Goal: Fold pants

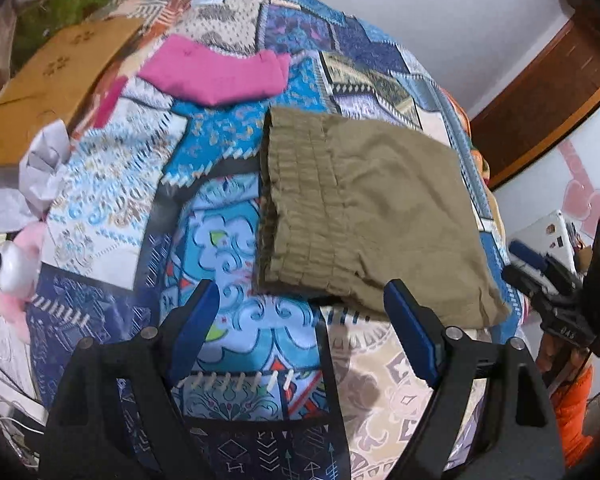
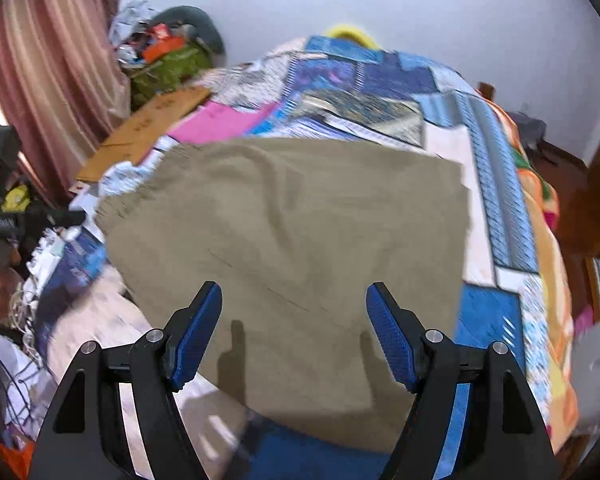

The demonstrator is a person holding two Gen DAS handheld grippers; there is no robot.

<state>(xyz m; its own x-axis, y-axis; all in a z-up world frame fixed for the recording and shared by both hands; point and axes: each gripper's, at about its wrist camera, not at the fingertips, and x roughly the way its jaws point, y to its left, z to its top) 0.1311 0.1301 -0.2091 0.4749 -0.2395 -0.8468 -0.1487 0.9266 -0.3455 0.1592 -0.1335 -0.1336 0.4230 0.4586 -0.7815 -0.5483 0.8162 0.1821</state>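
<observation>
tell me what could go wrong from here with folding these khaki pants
1. The khaki pants reach the bed's near edge, so a pull toward the person could drag them off the patchwork quilt.
2. Both the left tool and the right tool are open and hold nothing; a pinch here may catch quilt along with cloth.
3. The pink garment lies close behind, so a far fold could land on it.
</observation>
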